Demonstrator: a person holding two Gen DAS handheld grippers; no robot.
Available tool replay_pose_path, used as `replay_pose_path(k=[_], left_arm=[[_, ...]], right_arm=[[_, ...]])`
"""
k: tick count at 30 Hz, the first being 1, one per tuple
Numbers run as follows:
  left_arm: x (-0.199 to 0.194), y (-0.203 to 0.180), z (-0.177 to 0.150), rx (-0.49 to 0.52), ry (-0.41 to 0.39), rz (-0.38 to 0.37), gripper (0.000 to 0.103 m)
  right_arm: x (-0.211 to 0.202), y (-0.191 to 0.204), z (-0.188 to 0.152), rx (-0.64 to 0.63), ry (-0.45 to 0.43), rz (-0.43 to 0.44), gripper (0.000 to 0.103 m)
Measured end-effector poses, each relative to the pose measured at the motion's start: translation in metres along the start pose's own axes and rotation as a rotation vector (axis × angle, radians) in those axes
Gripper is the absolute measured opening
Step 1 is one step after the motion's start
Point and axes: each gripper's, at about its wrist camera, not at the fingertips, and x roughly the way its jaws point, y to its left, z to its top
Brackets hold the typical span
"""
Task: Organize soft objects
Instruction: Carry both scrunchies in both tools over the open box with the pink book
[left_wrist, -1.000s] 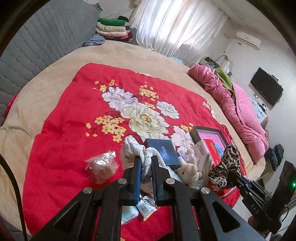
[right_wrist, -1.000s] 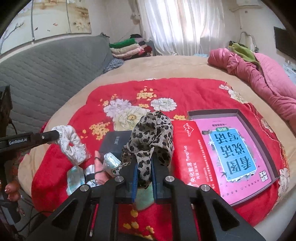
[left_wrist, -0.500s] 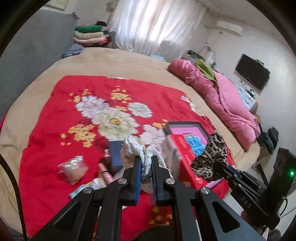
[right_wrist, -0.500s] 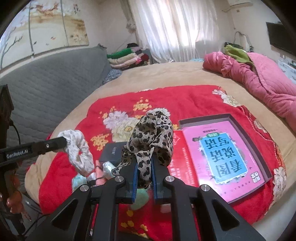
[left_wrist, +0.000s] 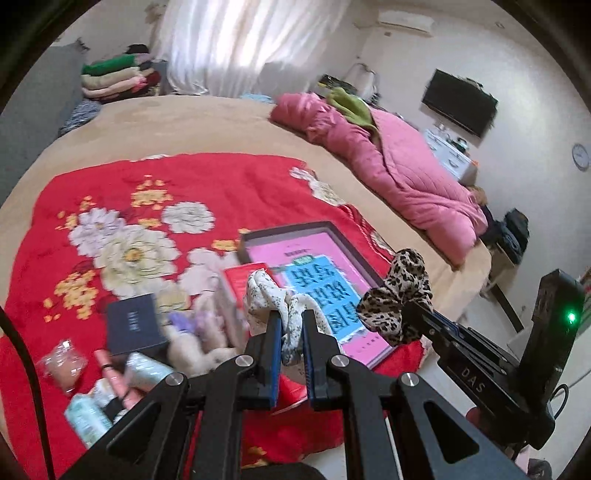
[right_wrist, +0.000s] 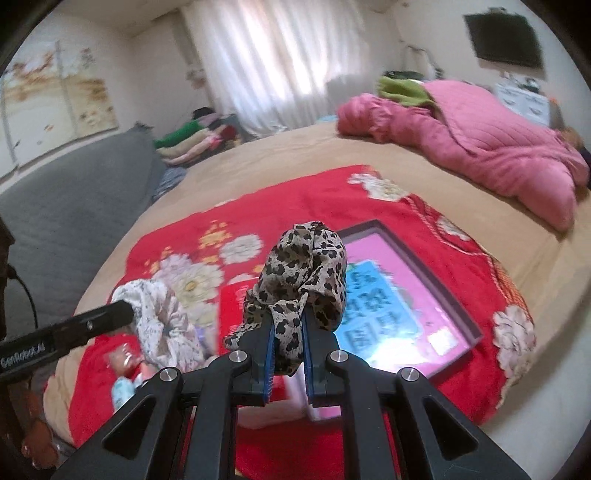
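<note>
Left tongs (left_wrist: 289, 325) clamped on white scrunchie (left_wrist: 275, 297), right tongs (right_wrist: 287, 332) clamped on leopard scrunchie (right_wrist: 306, 266), both raised above red blanket (left_wrist: 207, 184) and pink box (right_wrist: 424, 295).

left gripper (left_wrist: 289, 325): black arms | blue pads | silver screws | right gripper (right_wrist: 288, 328): same, green led
</note>
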Motion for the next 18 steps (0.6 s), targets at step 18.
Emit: replay_pose_path(k=[18], left_arm=[[0.103, -0.072, 0.013, 0.124, 0.142, -0.023, 0.011]], right_arm=[[0.034, -0.078, 0.008, 0.094, 0.053, -0.111, 0.012]])
